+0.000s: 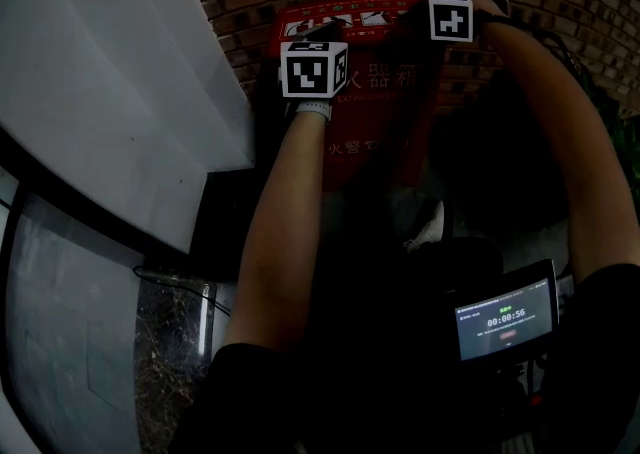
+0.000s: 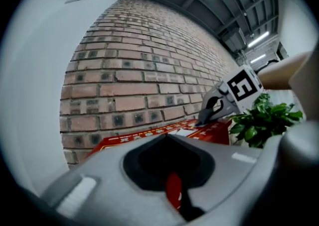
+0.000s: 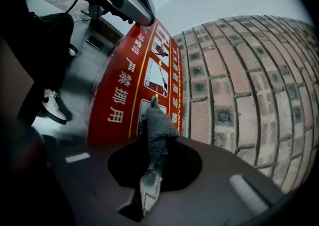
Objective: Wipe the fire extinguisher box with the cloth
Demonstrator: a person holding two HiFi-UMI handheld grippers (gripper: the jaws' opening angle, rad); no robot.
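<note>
Here the right hand-held gripper (image 3: 148,177) is clamped on a grey cloth (image 3: 158,130), whose free end stands up ahead of its jaws. The red fire extinguisher box (image 3: 119,95) lies just beyond that hand-held gripper, with the brick wall (image 3: 239,85) beside it. The left hand-held gripper (image 2: 174,192) is at the box's far edge. Its jaws are drawn narrow and grip nothing; only a sliver of red box shows between them.
</note>
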